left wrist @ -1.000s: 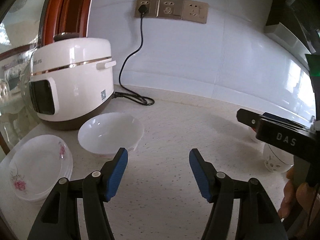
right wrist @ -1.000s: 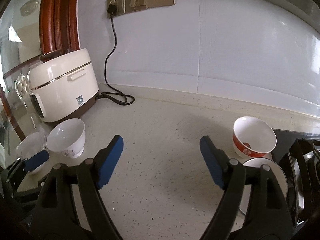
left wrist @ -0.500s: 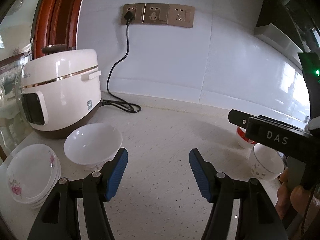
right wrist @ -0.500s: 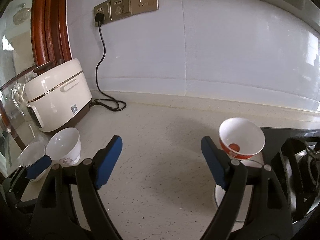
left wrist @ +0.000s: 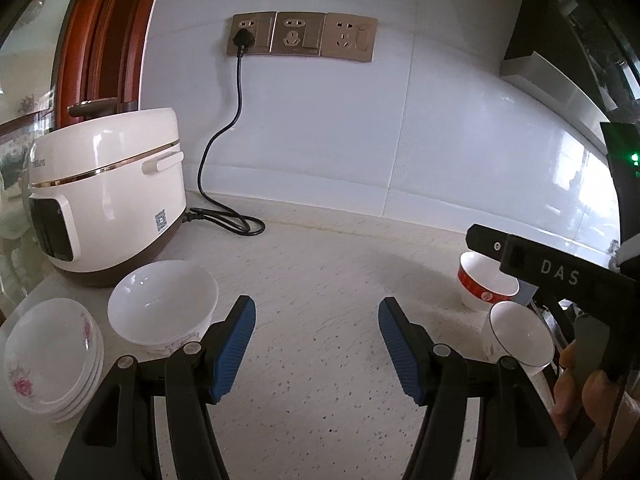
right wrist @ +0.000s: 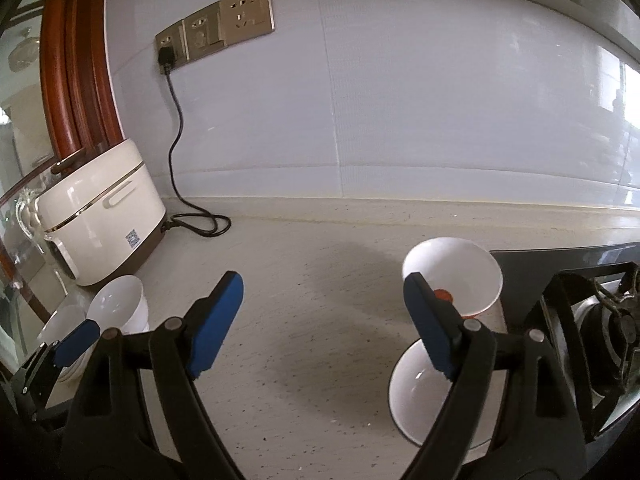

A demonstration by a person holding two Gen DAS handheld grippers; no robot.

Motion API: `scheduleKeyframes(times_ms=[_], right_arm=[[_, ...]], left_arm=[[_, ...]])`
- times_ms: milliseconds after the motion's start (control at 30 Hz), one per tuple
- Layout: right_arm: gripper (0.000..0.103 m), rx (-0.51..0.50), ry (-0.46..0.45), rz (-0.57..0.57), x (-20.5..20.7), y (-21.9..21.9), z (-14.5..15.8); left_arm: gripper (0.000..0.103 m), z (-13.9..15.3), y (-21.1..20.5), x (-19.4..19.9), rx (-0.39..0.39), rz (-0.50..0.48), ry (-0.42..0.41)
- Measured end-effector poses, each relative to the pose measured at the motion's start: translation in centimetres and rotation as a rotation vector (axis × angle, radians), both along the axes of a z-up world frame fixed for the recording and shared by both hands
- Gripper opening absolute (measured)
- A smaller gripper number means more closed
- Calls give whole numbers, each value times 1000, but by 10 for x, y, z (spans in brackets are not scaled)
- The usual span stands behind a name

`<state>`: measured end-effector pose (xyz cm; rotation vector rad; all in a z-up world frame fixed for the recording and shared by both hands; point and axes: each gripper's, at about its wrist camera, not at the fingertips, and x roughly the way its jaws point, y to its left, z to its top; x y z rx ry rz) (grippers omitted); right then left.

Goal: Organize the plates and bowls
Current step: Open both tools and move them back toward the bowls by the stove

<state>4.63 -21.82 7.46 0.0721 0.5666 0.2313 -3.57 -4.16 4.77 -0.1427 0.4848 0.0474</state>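
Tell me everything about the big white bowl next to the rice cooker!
The big white bowl is round, deep and glossy, like glazed ceramic, with a faint flowery print low on its outside. It stands upright and looks empty on the speckled counter, just in front of the rice cooker and beside a stack of flowered plates. Whether it touches either is unclear. The open left gripper is near it, not holding it.

centre: bare counter (left wrist: 320, 280) between both sets of open jaws — free passage | left: rice cooker (left wrist: 108, 196), white bowl (left wrist: 164, 308), plate stack (left wrist: 48, 356) | back: cord (left wrist: 224, 216) | right: red bowl (right wrist: 452, 276), stove (right wrist: 592, 320) — blocked
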Motion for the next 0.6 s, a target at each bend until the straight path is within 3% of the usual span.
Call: scheduleKeyframes(times_ms=[300, 600], right_arm=[[85, -5, 21, 0, 3, -6, -4], [86, 45, 28, -45, 7, -47, 6]], left_arm=[[71, -5, 4, 4, -42, -2, -3], [75, -8, 1, 29, -85, -68, 42]])
